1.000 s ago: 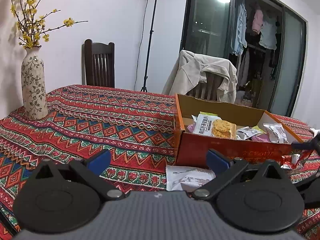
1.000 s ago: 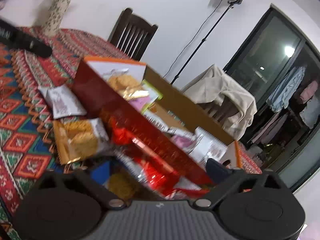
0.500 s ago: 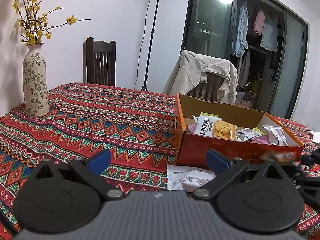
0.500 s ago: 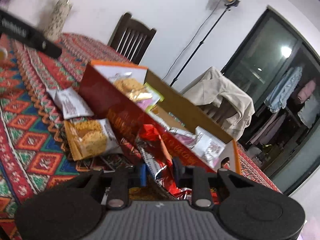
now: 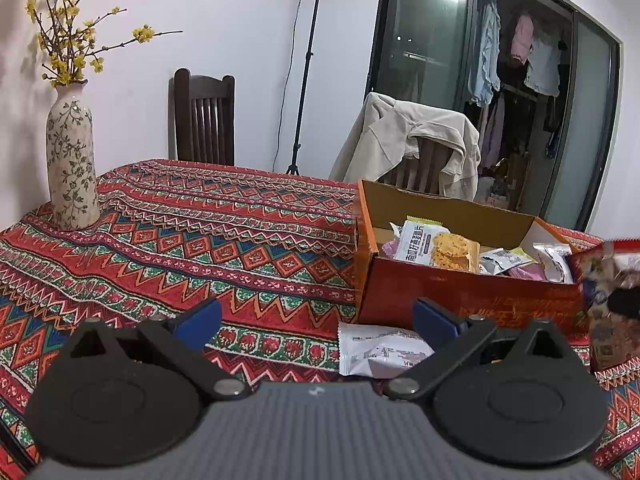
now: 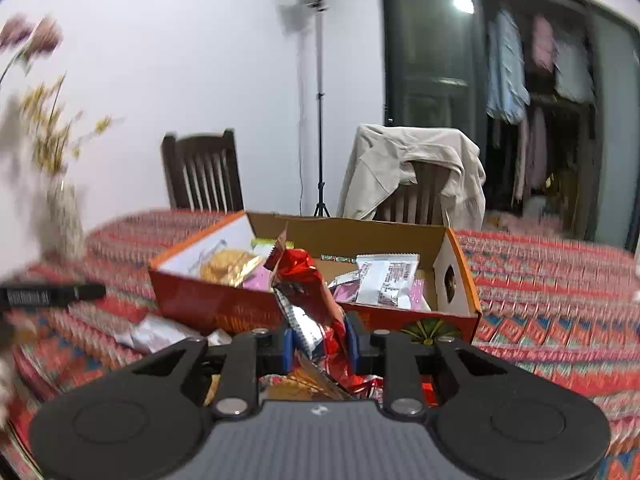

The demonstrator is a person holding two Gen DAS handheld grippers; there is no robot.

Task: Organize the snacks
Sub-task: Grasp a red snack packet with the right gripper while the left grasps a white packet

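Red crinkly foil snack packet (image 6: 310,292) is dangling from the clamped right hand-held gripper (image 6: 320,344) — slipping short of the orange cardboard box (image 6: 248,308) — while the left hand-held gripper (image 5: 316,316) is gaping empty.

The right gripper (image 6: 320,338) has a snack packet (image 6: 306,280) squeezed between its jaws. Just past the jaws sits the cardboard box (image 6: 248,306) with more snack packets inside. The left gripper (image 5: 316,320) has nothing between its wide jaws. A white packet (image 5: 376,350) lies on the tablecloth (image 5: 192,240) by its right jaw, in front of the box. A vase (image 5: 70,164) stands far ahead to the left.
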